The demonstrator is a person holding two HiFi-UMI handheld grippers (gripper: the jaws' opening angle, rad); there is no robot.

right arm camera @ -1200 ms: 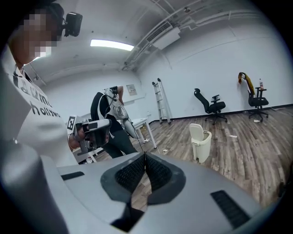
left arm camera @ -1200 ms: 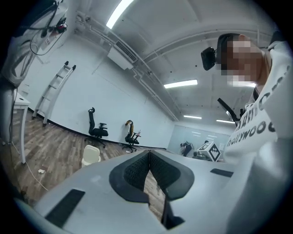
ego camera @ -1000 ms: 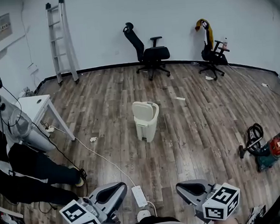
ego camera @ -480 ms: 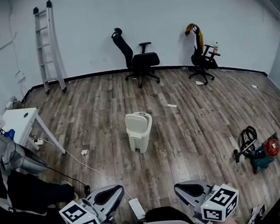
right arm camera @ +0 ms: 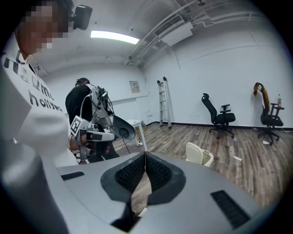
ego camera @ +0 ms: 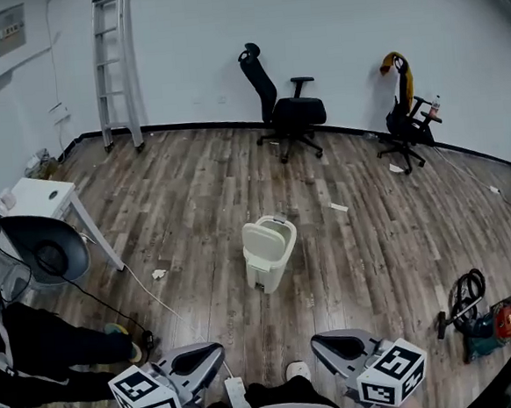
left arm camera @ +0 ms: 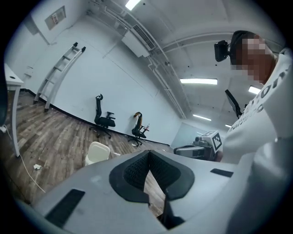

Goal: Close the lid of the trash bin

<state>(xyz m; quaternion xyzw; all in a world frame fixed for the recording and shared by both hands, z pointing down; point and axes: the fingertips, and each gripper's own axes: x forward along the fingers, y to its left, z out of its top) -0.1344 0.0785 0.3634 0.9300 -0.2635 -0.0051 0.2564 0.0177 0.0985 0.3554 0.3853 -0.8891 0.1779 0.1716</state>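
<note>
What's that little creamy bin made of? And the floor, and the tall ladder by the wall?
The small cream trash bin looks like plastic: smooth, one even colour, rounded edges, matte. The brown plank floor looks like wood or wood-print laminate: it shows grain streaks and plank seams, with a slight sheen. The tall grey ladder is probably aluminium, going by its pale, silvery rails.

Open floor [ego camera: 365, 252] all round the trash bin [ego camera: 269, 252], white cable [ego camera: 154, 296] left of it (well apart), table [ego camera: 43, 196] farther left
</note>
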